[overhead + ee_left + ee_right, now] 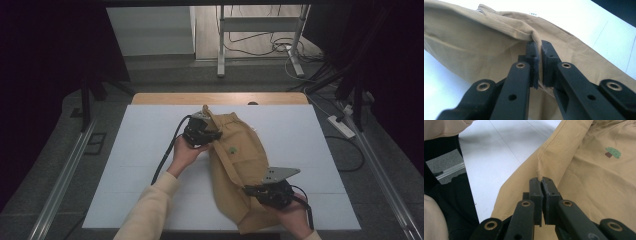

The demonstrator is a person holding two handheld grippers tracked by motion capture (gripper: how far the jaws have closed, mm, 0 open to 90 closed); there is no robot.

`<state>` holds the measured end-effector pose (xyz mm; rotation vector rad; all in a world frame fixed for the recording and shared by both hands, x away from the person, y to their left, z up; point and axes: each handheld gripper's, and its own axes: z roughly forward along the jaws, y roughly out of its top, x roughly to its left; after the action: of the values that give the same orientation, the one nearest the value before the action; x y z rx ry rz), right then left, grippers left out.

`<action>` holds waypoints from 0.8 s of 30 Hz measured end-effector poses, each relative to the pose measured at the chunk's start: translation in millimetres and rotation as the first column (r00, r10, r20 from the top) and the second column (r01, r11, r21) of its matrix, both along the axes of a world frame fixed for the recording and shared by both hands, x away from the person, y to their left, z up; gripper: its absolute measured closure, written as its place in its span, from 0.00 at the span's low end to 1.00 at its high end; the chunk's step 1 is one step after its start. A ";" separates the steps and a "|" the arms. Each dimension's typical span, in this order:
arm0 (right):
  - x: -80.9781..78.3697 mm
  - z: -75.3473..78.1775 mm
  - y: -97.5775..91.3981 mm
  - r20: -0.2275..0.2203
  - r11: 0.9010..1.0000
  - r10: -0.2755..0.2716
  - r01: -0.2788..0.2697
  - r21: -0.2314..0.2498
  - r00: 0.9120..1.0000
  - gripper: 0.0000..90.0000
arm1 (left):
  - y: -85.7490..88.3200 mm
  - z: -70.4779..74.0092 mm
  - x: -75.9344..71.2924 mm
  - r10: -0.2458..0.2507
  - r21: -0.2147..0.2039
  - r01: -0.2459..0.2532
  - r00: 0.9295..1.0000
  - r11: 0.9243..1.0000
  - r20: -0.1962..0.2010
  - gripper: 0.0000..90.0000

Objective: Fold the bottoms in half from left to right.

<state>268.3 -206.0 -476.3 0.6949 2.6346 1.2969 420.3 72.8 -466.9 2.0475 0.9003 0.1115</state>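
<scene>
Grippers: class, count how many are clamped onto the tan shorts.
2. The left gripper pinches a fold near the waistband at the shorts' far end; the right gripper pinches the near edge.

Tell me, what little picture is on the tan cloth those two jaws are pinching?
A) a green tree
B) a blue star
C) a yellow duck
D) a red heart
A: the right gripper view shows a small green tree with a brown trunk on the tan cloth.
</scene>
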 end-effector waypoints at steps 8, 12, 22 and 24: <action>-1.0 1.6 -6.5 0.006 1.000 -0.012 0.012 0.003 1.000 0.97 | -4.2 1.1 0.3 -0.005 -0.002 0.005 1.000 1.000 0.001 0.95; -0.8 0.7 -9.6 0.004 1.000 -0.017 0.017 0.003 1.000 0.97 | -7.5 1.4 0.7 -0.009 -0.001 0.009 1.000 1.000 0.001 0.95; 0.3 -1.7 -17.5 0.000 0.999 -0.037 0.037 0.000 0.999 0.97 | -14.8 -2.9 3.3 -0.013 0.002 0.013 1.000 1.000 -0.006 0.94; 0.3 -1.9 -18.3 -0.001 0.999 -0.036 0.036 -0.002 0.999 0.97 | -16.1 -3.6 3.8 -0.014 0.000 0.014 1.000 1.000 -0.007 0.94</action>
<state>268.6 -224.3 -478.3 0.7397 2.6111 1.2846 424.1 56.7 -470.5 2.0546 0.8901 0.0971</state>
